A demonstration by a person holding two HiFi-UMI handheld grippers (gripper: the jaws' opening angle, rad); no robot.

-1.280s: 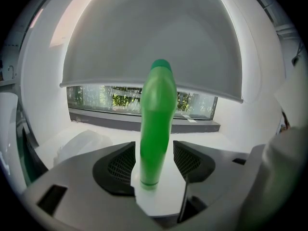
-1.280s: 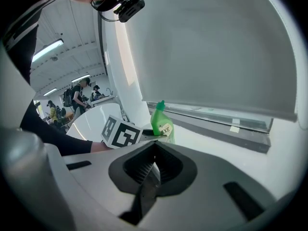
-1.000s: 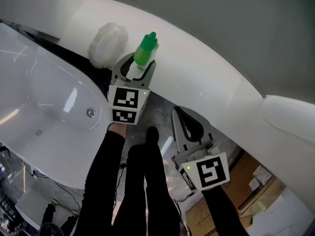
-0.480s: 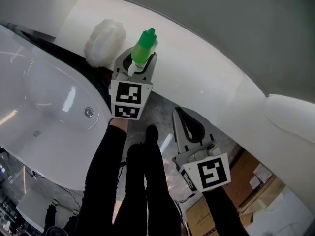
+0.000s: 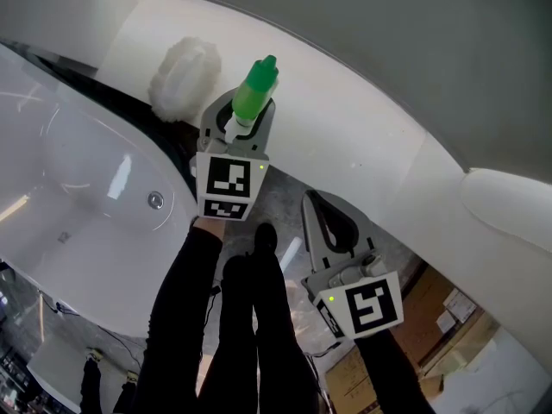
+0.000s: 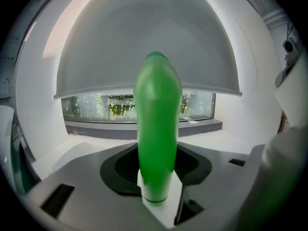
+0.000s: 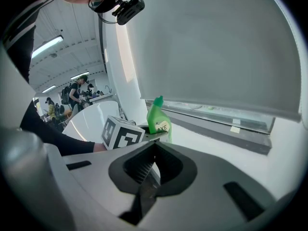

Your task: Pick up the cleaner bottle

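Note:
The green cleaner bottle (image 5: 256,89) stands upright on the white ledge (image 5: 354,136) behind the bathtub. In the left gripper view the cleaner bottle (image 6: 156,124) fills the middle. My left gripper (image 5: 242,110) is around its lower white part. Its jaws are closing, and the fingers touch the bottle on both sides. My right gripper (image 5: 312,197) hangs lower and to the right, over the floor, shut with nothing in it. In the right gripper view the cleaner bottle (image 7: 158,117) shows ahead, beyond the closed right gripper (image 7: 154,150) and the left gripper's marker cube (image 7: 120,134).
A white bathtub (image 5: 86,197) lies at the left, with a fluffy white sponge (image 5: 183,76) on the ledge just left of the bottle. Cardboard boxes (image 5: 444,313) sit on the floor at lower right. My legs (image 5: 250,317) stand between tub and ledge.
The left gripper's jaws have drawn in around the bottle's lower part. Both hands have stayed where they were, and the bottle still stands on the ledge.

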